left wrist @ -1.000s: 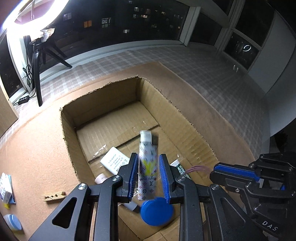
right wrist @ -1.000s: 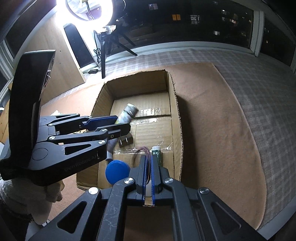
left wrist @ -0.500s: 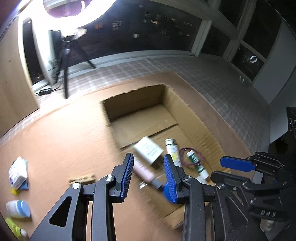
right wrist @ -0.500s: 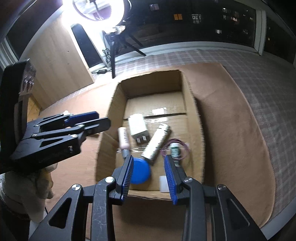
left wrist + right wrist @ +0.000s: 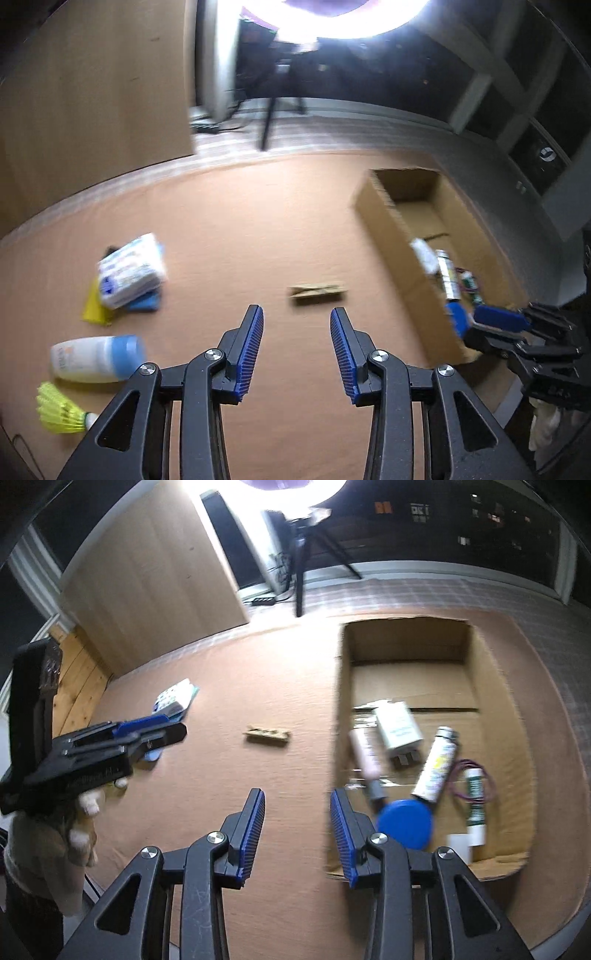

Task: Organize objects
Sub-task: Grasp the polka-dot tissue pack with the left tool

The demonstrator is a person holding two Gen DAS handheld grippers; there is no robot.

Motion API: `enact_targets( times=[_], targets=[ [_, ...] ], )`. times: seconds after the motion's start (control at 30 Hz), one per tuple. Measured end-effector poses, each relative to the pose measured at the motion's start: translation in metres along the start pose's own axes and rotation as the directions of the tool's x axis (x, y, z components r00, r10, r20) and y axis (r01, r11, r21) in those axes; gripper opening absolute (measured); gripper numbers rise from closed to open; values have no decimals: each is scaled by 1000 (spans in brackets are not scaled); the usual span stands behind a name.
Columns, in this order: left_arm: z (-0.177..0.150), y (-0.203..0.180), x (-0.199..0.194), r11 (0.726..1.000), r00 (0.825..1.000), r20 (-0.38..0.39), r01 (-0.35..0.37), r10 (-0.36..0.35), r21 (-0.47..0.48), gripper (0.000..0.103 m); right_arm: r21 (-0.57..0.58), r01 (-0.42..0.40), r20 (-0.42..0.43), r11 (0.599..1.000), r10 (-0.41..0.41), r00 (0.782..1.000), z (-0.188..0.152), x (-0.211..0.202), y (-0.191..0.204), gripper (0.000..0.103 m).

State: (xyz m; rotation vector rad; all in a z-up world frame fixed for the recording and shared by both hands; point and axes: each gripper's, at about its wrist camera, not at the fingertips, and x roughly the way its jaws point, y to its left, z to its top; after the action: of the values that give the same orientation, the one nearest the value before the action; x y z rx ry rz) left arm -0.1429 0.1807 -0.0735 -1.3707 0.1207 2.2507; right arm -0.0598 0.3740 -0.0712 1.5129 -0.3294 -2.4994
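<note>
Showing bottle (image 5: 98,356) and shuttlecock (image 5: 61,413) only from left wrist; both grippers (image 5: 296,350) (image 5: 297,834) spread, empty; clothespin (image 5: 267,734) beside box (image 5: 338,738).

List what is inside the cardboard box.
In the cardboard box: a white charger, a pink tube, a patterned cylinder, a blue lid, a green-and-white tube on a purple band, and a white cap. The near-left corner is hidden by the right gripper.

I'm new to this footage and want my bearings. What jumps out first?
The open cardboard box at the right of the brown mat, holding a blue round lid and a patterned tube. Both grippers, left gripper and right gripper, hang empty with jaws apart. A wooden clothespin lies alone mid-mat.
</note>
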Motion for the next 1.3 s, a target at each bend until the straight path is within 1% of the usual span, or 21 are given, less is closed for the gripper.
enact_targets(
  times=[0.17,0.37,0.53,0.67,0.8,0.87,0.97,1.03,1.1,1.3],
  targets=[
    [7,58,-6,998,999,4,-40,40,-58,41,-28,5,-26,1000,-6,1000,-5,14,25,34],
    [23,107,1,992,998,-11,-68,68,-106,41,-28,7,-36,1000,-8,999,-8,20,40,34],
    [41,134,16,989,996,-37,-81,77,-122,41,-34,22,-39,999,-24,999,-9,24,46,34],
    [55,156,34,982,997,-59,-50,40,-183,41,-38,28,-47,999,-29,998,-10,27,50,34],
    [65,175,51,973,997,-72,-46,30,-226,41,-42,33,-54,999,-35,998,-12,28,54,34],
    [67,189,61,960,997,-79,-15,-7,-279,41,-37,36,-56,999,-38,998,-12,27,53,34],
    [67,206,72,941,996,-78,12,-40,-339,41,-28,39,-57,999,-40,998,-13,26,52,34],
    [65,212,79,932,995,-85,24,-59,-361,41,-25,41,-62,999,-42,997,-14,26,51,34],
    [64,211,85,934,993,-101,23,-63,-357,41,-27,43,-68,999,-45,997,-15,27,49,34],
    [55,180,88,959,987,-124,69,-106,-274,40,-19,32,-70,999,-33,997,-14,27,46,34]
  ],
)
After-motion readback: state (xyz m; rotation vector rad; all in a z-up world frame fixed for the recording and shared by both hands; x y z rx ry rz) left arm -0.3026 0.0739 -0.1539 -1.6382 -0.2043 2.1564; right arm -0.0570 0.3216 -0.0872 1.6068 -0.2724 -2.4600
